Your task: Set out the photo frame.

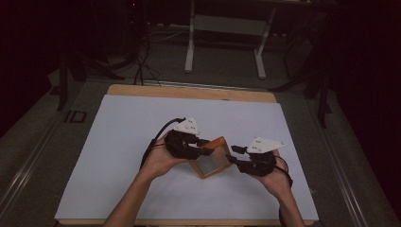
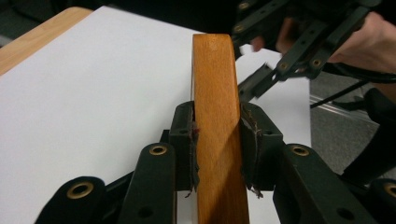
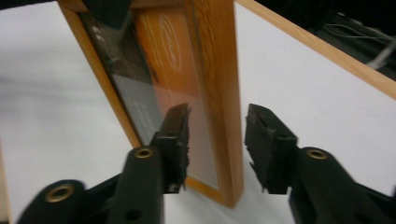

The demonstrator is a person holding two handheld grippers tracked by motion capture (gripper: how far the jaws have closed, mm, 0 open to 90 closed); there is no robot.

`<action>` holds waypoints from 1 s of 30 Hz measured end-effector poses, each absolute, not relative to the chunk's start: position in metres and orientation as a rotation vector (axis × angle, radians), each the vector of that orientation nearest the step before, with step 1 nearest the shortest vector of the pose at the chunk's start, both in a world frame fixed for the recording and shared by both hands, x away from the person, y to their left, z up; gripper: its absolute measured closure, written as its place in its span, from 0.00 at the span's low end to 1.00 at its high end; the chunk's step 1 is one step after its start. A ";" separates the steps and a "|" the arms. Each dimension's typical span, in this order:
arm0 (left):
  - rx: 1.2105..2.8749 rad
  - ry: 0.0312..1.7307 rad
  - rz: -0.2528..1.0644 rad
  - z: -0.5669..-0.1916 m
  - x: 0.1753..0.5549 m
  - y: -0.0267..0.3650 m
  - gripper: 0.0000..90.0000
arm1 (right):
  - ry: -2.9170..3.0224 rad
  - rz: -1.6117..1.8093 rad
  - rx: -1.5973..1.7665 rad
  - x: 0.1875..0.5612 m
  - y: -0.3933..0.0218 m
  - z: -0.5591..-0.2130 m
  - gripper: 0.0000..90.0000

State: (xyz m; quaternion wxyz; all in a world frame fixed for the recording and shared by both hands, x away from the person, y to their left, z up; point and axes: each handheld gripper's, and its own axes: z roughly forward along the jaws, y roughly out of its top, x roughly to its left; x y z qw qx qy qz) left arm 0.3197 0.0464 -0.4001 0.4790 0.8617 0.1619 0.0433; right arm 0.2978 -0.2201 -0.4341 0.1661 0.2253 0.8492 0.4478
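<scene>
1. Our left gripper [image 2: 217, 140] clamps the frame's [image 2: 215, 116] wooden edge, pads pressed on both sides.
2. Our right gripper [image 3: 217, 140] stands wide, its jaws straddling the frame's opposite edge without pressing.
3. The frame [image 1: 212, 156] sits between both grippers, tilted above the white sheet [image 1: 118, 142] covering the table [image 1: 189, 91].

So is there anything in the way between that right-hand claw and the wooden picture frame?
Nothing visible. The right gripper has its jaws open astride one side rail of the orange-brown wooden picture frame, with bare gaps to either pad. The left gripper is clamped on the frame's other edge, clear of it.
</scene>
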 end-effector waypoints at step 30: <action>1.720 0.648 0.161 -0.423 0.312 0.102 0.45 | 2.445 1.374 0.563 0.294 -0.231 -0.443 0.75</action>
